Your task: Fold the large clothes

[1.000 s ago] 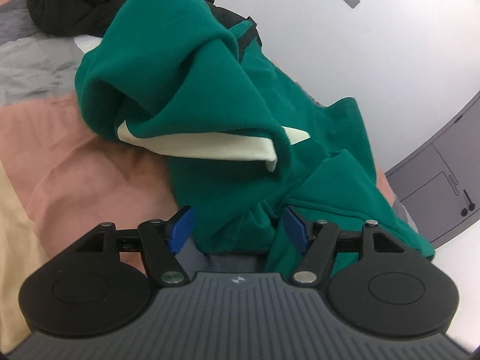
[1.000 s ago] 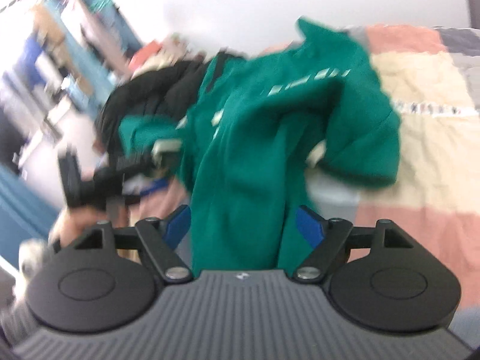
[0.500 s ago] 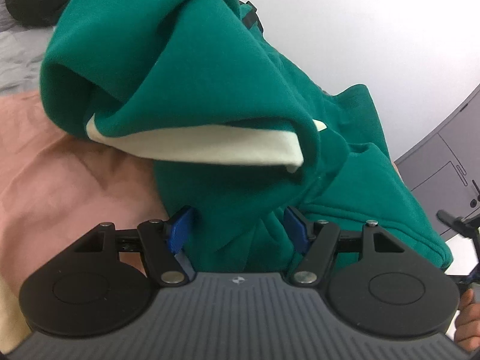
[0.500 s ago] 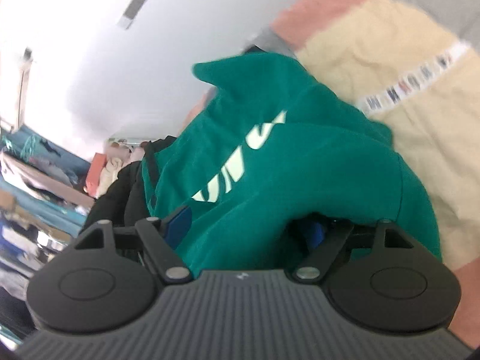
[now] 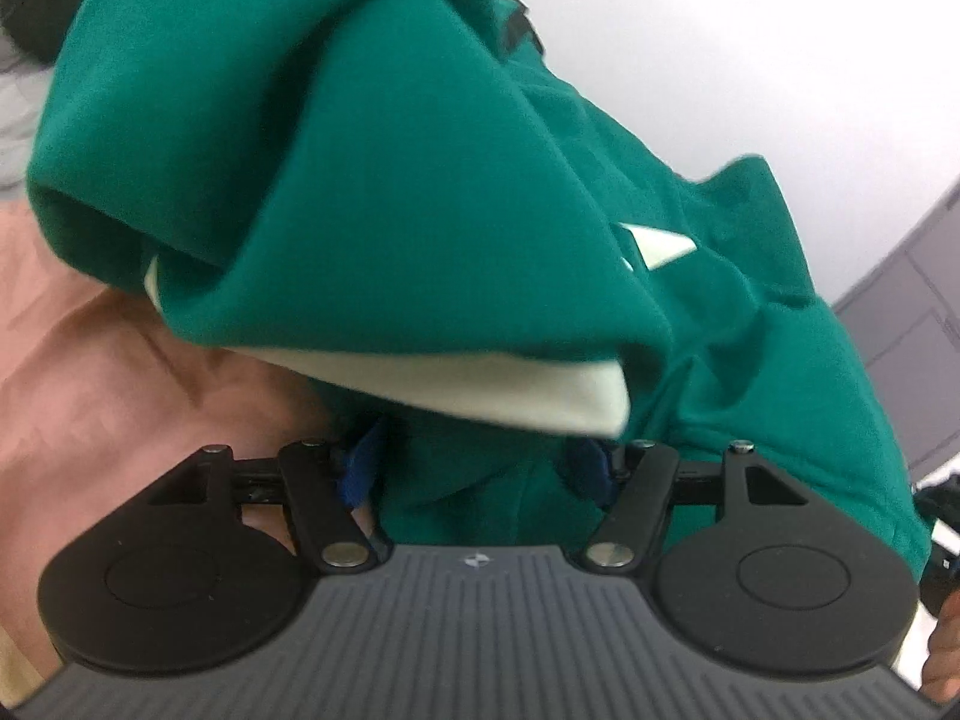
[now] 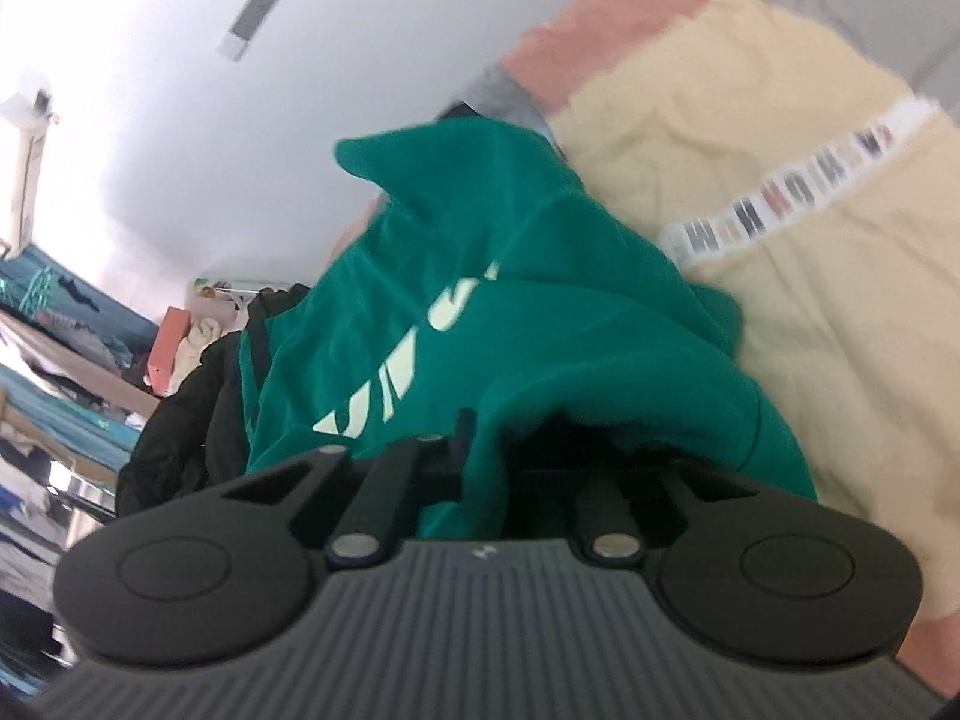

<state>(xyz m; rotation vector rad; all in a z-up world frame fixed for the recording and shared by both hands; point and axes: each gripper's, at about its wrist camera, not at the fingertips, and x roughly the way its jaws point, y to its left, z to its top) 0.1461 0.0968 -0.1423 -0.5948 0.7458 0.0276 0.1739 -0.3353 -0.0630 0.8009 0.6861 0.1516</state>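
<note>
The green hoodie (image 5: 420,180) hangs bunched between both grippers above the bed (image 6: 780,150), left gripper (image 5: 477,471) jaws apart around cloth, right gripper (image 6: 510,462) jaws hidden, state unclear.

This is a bedroom in a lived-in home. A bed (image 6: 780,120) fills much of the right wrist view, spread with a patchwork cover in pale yellow, salmon pink and grey blocks, crossed by a white printed band (image 6: 798,192). The same pink cover (image 5: 120,396) shows in the left wrist view. A plain white wall (image 6: 180,120) rises behind the bed. Off to one side stands cluttered shelving (image 6: 66,360) piled with clothes and boxes. A grey panelled cabinet door (image 5: 912,324) stands against the wall. A black garment (image 6: 180,420) lies heaped on the bed.
</note>
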